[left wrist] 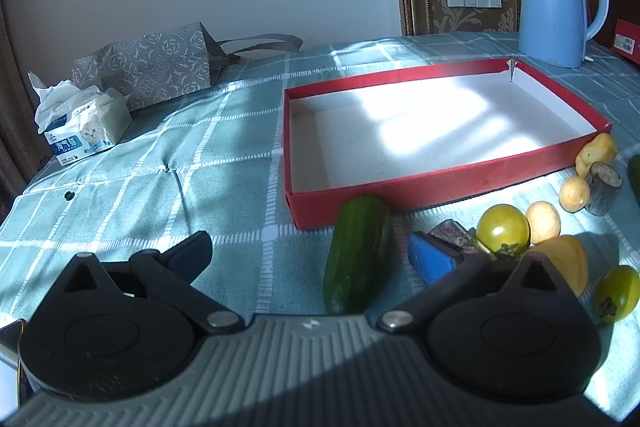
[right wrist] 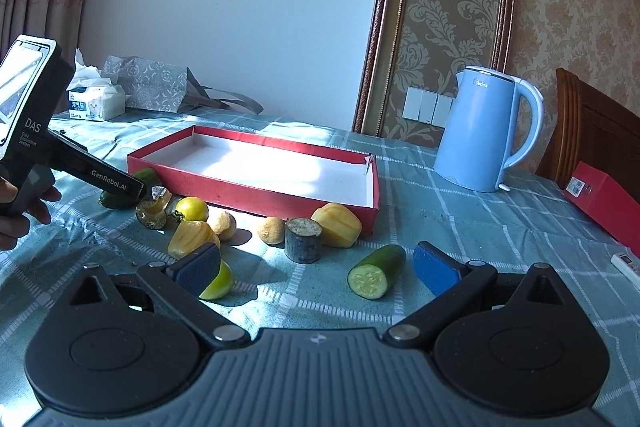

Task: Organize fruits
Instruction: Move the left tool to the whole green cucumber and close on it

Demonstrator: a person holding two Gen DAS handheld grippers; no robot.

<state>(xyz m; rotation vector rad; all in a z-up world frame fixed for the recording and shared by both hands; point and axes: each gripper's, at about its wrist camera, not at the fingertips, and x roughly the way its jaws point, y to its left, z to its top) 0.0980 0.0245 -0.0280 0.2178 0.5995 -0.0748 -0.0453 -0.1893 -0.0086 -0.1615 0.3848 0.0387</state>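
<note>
Before the red tray point(right wrist: 256, 195), along its near wall, fruit pieces are lying scattered on the checked cloth point(left wrist: 168, 155) — a green tomato point(right wrist: 193, 209), a yellow chunk point(right wrist: 337, 225), a dark cylinder point(right wrist: 303, 239). A blue kettle point(right wrist: 476, 135) is standing beyond the tray's far corner. The left gripper point(left wrist: 316, 251) is hovering with jaws spread wide around a cucumber point(left wrist: 358, 253) near the tray's front corner, not touching it. The right gripper point(right wrist: 320, 269) is gaping equally wide, a cut cucumber piece point(right wrist: 376, 271) lying between its blue pads point(right wrist: 434, 267), ungrasped.
</note>
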